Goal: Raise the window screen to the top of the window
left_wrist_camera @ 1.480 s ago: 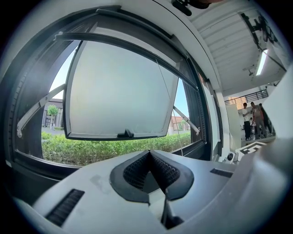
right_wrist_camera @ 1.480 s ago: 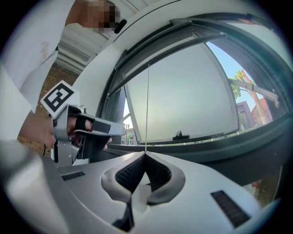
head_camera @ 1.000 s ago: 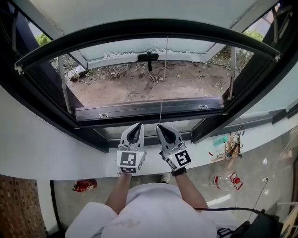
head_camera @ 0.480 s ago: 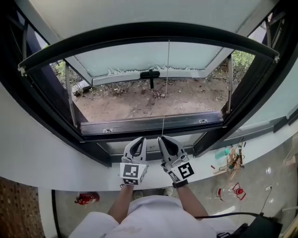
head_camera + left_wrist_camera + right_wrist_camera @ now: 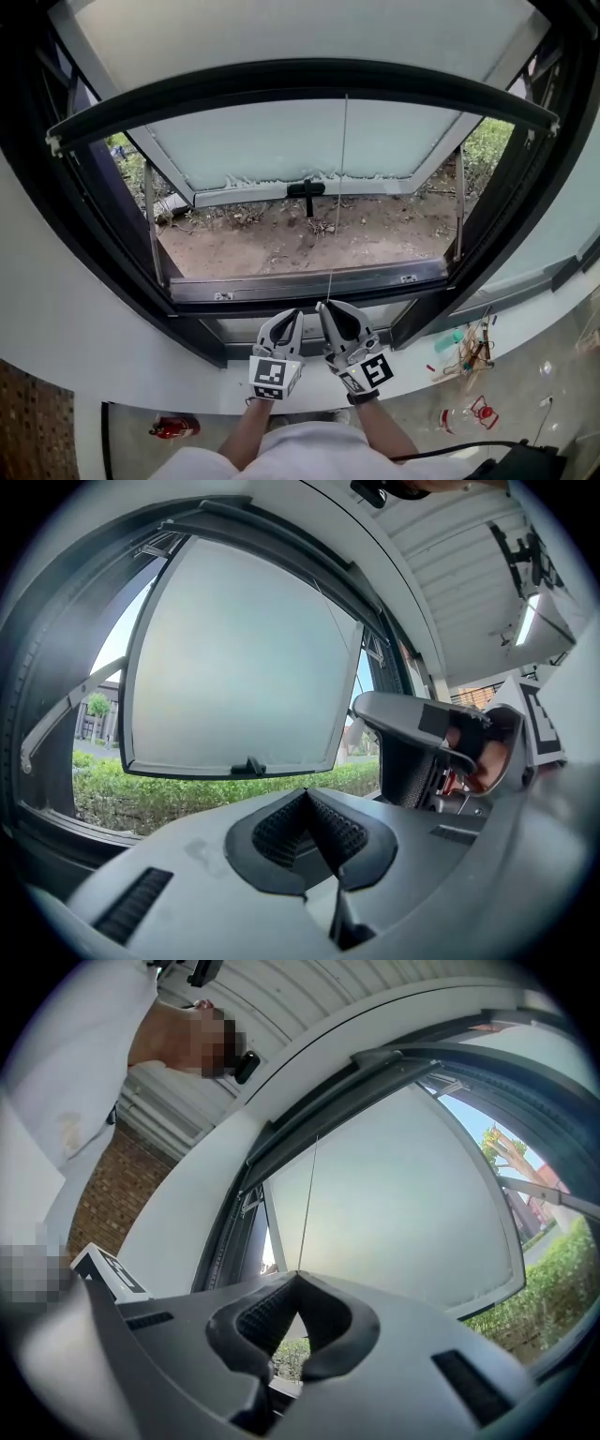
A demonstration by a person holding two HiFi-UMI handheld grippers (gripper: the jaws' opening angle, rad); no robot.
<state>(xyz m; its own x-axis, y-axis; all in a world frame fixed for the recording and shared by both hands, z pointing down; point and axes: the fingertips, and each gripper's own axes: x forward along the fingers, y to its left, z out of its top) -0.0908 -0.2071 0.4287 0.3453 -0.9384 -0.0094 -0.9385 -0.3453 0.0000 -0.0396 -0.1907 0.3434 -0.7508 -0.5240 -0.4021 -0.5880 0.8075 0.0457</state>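
A thin pale cord hangs from the black top bar of the window down to my right gripper. That gripper is shut on the cord's lower end, just above the white sill. In the right gripper view the cord runs straight up from the closed pads of my right gripper to the upper frame. My left gripper sits close beside it on the left, shut with nothing in it. In the left gripper view its pads meet. I cannot make out any screen mesh.
A frosted sash is pushed outward, with a black handle on its lower edge. Bare earth and a hedge lie outside. The white sill curves below the lower frame. A red object and tools lie on the floor.
The head view has tilted upward, so more of the sash shows and both grippers sit lower in the picture. The right gripper has risen a little, still shut on the cord.
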